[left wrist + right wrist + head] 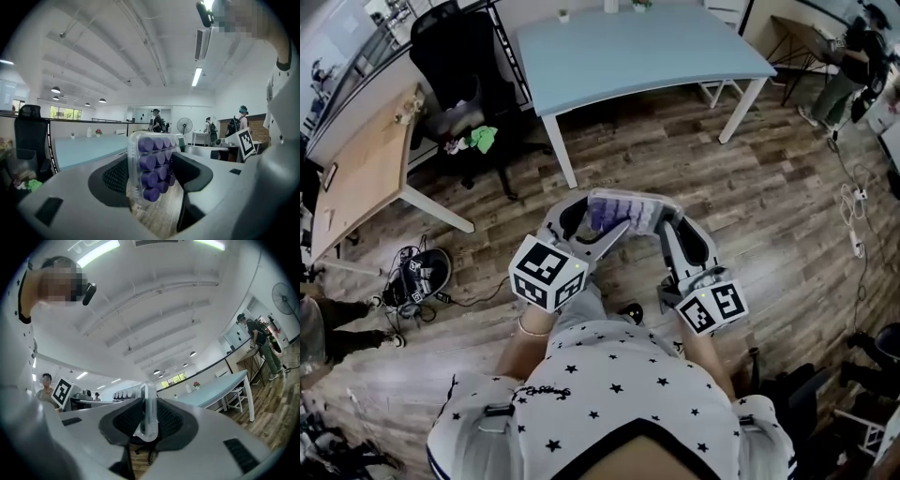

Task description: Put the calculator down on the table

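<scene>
Right gripper [149, 420] fingers nip the calculator [154, 166] by its thin clear edge. Left gripper [152, 174] fingers stand wide around its other end, not visibly pressing. It is probably light, stiff and slick, so edge grips suit. Desk [647, 52] lies beyond the fingers.

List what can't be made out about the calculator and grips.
Clear-cased calculator with purple round keys: key markings too small, all views.
Left gripper: whether its pads press the calculator, left gripper view, contact unclear.
Right gripper view: right gripper clamps the calculator's thin edge; face turned away.
</scene>
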Motion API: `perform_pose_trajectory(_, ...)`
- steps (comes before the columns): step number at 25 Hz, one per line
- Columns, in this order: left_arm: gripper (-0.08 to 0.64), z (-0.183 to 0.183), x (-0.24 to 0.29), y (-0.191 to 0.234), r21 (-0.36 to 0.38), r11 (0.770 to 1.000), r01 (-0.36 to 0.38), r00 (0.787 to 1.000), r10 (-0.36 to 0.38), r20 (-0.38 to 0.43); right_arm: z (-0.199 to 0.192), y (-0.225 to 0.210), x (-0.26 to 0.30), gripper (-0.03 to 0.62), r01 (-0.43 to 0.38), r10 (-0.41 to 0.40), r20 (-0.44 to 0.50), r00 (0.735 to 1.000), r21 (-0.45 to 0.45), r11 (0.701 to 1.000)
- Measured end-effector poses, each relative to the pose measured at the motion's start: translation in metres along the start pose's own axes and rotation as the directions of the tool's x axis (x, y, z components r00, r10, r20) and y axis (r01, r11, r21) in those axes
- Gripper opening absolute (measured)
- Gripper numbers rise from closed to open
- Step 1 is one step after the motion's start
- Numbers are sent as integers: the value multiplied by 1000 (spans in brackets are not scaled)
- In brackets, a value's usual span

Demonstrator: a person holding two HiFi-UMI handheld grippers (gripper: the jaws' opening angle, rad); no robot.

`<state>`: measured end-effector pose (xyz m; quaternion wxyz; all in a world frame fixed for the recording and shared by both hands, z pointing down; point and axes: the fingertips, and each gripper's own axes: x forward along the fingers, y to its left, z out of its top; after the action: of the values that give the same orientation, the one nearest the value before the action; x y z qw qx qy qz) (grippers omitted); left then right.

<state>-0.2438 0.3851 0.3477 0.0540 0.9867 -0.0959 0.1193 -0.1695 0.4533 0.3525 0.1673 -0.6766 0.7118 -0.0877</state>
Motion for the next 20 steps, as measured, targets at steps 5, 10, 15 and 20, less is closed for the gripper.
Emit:
perform_pose_trajectory(5,299,2,8,-8,8,1000,25,1000,-25,1,4,-7,-8,77,24,-24,16,1000,4,1000)
perform_pose_trajectory(10,299,4,19,-13,15,999,51,999,-51,8,8,-16,-13,77,48,-48,27,999,-5,999)
perform_pose_trajectory(15,299,7,32,-13,18,997,73,997,-73,7,12,-28,-12,77,73,-73,29,997,-3,997)
perform_pose_trajectory(20,299,11,50,-5,26,995,95,995,-95,8,15,-42,-3,77,98,-98,33,995,-5,995)
